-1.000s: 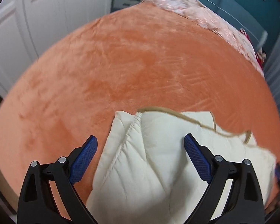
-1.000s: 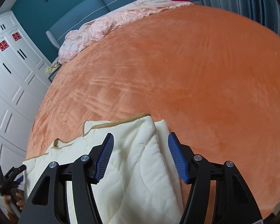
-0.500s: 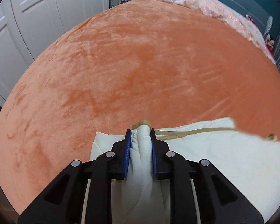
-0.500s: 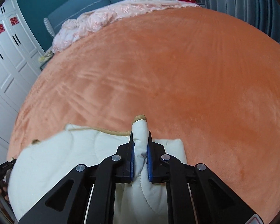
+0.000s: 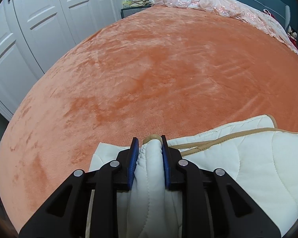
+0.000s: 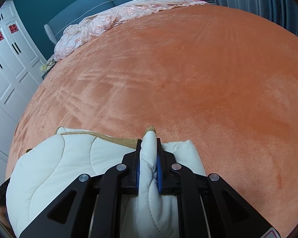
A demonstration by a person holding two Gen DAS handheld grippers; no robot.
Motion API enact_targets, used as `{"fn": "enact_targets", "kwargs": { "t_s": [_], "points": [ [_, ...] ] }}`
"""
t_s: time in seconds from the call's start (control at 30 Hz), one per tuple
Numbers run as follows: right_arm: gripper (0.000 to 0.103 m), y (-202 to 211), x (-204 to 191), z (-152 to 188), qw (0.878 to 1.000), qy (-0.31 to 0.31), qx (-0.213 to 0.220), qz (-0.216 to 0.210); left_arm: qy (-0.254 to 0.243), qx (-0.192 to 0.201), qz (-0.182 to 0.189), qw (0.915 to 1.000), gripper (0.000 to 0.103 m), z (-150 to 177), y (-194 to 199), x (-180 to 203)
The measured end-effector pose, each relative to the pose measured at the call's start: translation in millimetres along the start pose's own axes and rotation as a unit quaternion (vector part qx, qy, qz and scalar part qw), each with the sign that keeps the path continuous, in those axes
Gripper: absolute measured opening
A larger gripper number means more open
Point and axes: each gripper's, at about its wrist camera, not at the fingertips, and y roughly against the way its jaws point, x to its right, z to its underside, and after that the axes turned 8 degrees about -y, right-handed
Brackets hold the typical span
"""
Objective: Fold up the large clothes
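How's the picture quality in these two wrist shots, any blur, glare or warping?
Left wrist view: strong fisheye bulge bends the orange bedspread into a dome, corners vignetted black; the left hand-held gripper and cream quilt look sharp, with even soft light. Right wrist view: same warping, the white wardrobe curves; the right hand-held gripper is crisp, no glare, quilt slightly bluish.

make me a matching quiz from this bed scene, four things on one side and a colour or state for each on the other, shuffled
Things:
1. left tool
2. bedspread
3. headboard
4. wardrobe doors

Colour or state:
A. teal
B. white, closed
C. shut on the cream quilt
D. orange, plush

Pairs: 1-C, 2-D, 3-A, 4-B
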Motion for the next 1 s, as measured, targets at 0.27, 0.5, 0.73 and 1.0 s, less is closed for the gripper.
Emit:
{"fn": "enact_targets", "kwargs": {
  "t_s": [0.27,0.5,0.73,1.0],
  "points": [
    [0.009,-0.3,-2.4,0.7,1.000,0.003,0.004,0.004,0.003,0.007,-0.002,1.0000,0.020,1.1,-1.2,1.1],
    [0.009,-2.6,-2.0,-0.6,1.000,0.000,0.005,0.004,0.007,0.010,-0.006,0.9999,0.021,1.3,-4.3,1.6],
    [0.017,14.6,-0.5,-22.3,1.000,-0.025,0.002,0.018,0.012,-0.015,-0.007,0.9998,0.035,-13.5,4.9,-9.1],
    [0.026,61.8,-100.1,-17.3,0.995,0.084,0.014,-0.052,-0.022,0.079,0.083,0.9932,0.035,-55.0,109.5,10.0]
  ]
}}
